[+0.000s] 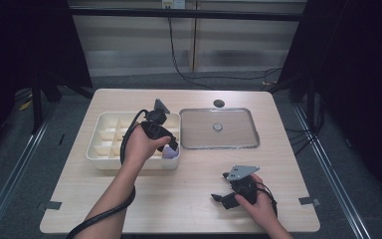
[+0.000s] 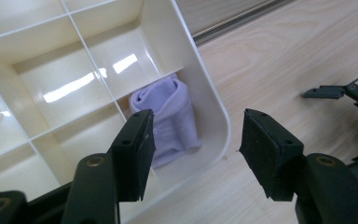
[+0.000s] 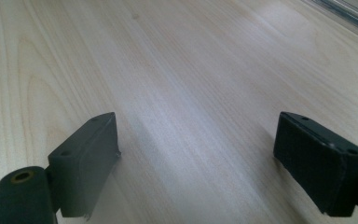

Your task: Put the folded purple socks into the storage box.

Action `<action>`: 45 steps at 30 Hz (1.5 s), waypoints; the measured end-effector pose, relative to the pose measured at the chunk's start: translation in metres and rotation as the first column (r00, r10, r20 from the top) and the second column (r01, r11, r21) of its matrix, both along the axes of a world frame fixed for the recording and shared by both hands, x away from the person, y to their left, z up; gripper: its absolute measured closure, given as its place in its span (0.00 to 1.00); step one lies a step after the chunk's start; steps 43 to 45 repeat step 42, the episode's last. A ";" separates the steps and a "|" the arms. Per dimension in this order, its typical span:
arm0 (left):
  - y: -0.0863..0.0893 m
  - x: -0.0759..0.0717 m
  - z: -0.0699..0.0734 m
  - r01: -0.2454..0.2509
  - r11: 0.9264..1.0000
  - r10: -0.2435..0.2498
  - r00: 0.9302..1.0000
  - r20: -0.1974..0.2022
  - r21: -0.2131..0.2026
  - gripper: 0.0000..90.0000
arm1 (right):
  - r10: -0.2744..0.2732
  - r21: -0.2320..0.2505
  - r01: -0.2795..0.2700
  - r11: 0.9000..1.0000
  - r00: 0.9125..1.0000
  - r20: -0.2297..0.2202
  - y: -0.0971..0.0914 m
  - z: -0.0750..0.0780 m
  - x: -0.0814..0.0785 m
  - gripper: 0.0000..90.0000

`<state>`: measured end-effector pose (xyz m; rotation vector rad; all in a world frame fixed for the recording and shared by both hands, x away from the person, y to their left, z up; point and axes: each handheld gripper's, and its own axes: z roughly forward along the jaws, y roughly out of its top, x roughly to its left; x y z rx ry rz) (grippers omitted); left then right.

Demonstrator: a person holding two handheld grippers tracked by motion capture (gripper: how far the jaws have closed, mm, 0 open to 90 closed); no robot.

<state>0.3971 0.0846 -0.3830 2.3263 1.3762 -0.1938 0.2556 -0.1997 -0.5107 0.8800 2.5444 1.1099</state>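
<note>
Sock going in its box

I am holding my left tongs (image 2: 193, 156) wide above the purple sock (image 2: 170, 119) — it is lying in the tray's (image 1: 95, 149) corner box — while my right tongs (image 3: 196, 163) are waiting wide over the table (image 3: 191, 60).

— What is the divided tray (image 2: 207, 100) made of?
— Cream plastic, smooth and glossy, with bright glare on its compartment floors. The rolled sock (image 2: 170, 119) inside is soft lilac cloth, matt, with faint print.

— And the table (image 3: 177, 70)?
— Pale wood-grain top, smooth with a low sheen.

— The left gripper (image 2: 193, 154)?
— Matt black plastic jaws, brass-coloured pivots; the right gripper (image 3: 196, 163) looks alike. The flat lid (image 1: 218, 128) looks clear and shiny.
</note>
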 end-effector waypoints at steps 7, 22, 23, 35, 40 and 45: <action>0.010 -0.013 0.000 0.014 1.000 -0.014 1.000 0.009 -0.020 0.46 | -0.001 0.000 0.001 1.000 1.000 -0.004 0.000 0.000 0.000 0.15; 0.025 -0.046 -0.012 0.053 0.994 -0.051 0.998 0.030 -0.091 0.45 | -0.001 -0.001 0.001 1.000 1.000 -0.002 0.000 0.000 0.000 0.15; 0.026 -0.048 -0.013 0.059 0.994 -0.055 0.998 0.034 -0.097 0.45 | -0.001 -0.001 0.001 1.000 1.000 -0.002 0.000 0.000 0.000 0.15; 0.026 -0.073 -0.022 0.109 0.983 -0.103 0.994 0.048 -0.148 0.44 | -0.001 -0.001 0.001 1.000 1.000 -0.002 0.000 0.000 0.000 0.15; 0.026 -0.078 -0.028 0.100 0.982 -0.093 0.994 0.053 -0.159 0.43 | -0.001 -0.001 0.001 1.000 1.000 -0.002 0.000 0.000 0.000 0.15; 0.027 -0.077 -0.028 0.110 0.981 -0.103 0.993 0.049 -0.161 0.43 | -0.001 -0.001 0.001 1.000 1.000 -0.002 0.000 0.000 0.000 0.15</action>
